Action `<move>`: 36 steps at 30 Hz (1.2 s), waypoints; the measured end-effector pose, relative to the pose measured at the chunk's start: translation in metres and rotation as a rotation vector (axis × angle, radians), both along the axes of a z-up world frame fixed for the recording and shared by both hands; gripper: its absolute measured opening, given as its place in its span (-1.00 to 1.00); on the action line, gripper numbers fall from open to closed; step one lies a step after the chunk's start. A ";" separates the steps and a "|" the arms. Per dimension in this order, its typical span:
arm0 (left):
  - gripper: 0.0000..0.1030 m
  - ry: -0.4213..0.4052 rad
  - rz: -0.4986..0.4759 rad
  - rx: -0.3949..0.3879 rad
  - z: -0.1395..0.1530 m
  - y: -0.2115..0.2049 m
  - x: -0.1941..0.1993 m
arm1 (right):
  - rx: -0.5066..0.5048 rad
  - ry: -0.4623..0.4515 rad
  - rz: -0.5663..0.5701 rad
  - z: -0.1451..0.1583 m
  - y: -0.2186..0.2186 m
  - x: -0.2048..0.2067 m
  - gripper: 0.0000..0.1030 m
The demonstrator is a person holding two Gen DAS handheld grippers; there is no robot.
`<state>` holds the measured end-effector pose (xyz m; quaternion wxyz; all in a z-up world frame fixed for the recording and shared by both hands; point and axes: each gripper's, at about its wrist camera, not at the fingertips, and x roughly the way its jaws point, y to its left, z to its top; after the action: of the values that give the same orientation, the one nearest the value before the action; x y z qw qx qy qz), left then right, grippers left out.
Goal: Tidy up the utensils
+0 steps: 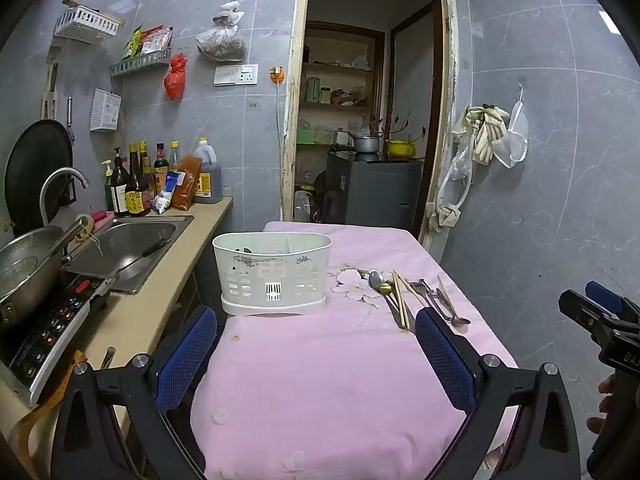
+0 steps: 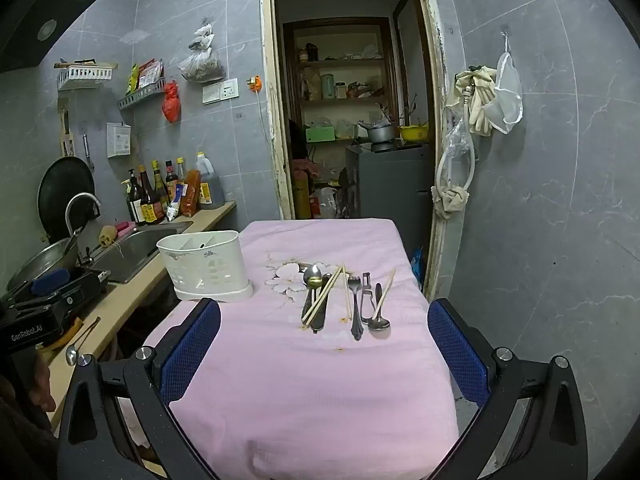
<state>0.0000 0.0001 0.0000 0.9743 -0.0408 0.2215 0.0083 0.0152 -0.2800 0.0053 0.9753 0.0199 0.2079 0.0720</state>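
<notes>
both claws hung back from a pink-clothed worktop (image 2: 320,380) with the sorting not yet begun: the left claw (image 1: 316,356) and the right claw (image 2: 324,348) each stood wide apart and held nothing. the utensils (image 2: 340,300) lay loose in a row on the cloth to the right of the white caddy (image 2: 206,266), handles mostly toward the cameras, probably so they could be picked up one at a time. among them were spoons (image 2: 314,276), a fork (image 2: 354,304) and chopsticks (image 2: 324,294). the caddy (image 1: 272,272), split by dividers, stood upright near the worktop's left edge; something dark showed in one compartment, too dim to name
</notes>
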 end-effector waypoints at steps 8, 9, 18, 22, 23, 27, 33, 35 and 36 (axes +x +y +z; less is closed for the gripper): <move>0.95 0.001 -0.006 -0.004 0.000 0.001 0.002 | 0.002 -0.001 0.000 0.000 0.000 0.000 0.98; 0.95 -0.003 0.000 0.003 0.000 0.000 0.000 | 0.002 -0.001 0.000 0.000 0.000 -0.001 0.98; 0.95 -0.002 -0.001 0.003 0.000 0.000 0.000 | 0.003 -0.001 0.001 0.001 0.000 -0.001 0.98; 0.95 -0.001 0.000 0.002 0.000 0.000 0.001 | 0.003 -0.001 0.000 0.001 0.000 0.000 0.98; 0.95 -0.002 -0.001 0.002 0.000 0.000 0.000 | 0.003 -0.001 0.001 0.001 0.000 0.000 0.98; 0.95 -0.002 -0.001 0.002 0.000 0.000 0.000 | 0.003 -0.001 0.001 0.001 -0.001 0.000 0.98; 0.95 -0.003 -0.001 0.001 0.000 0.000 0.000 | 0.002 -0.001 0.000 0.002 -0.001 0.000 0.98; 0.95 -0.003 -0.001 0.001 0.000 0.000 0.000 | 0.002 -0.001 0.000 0.002 -0.001 0.000 0.98; 0.95 -0.002 -0.002 0.001 0.000 0.000 0.000 | 0.002 -0.001 0.001 0.002 -0.001 0.000 0.98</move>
<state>0.0005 -0.0003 -0.0002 0.9746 -0.0404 0.2203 0.0075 0.0149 -0.2811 0.0071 0.9754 0.0209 0.2072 0.0726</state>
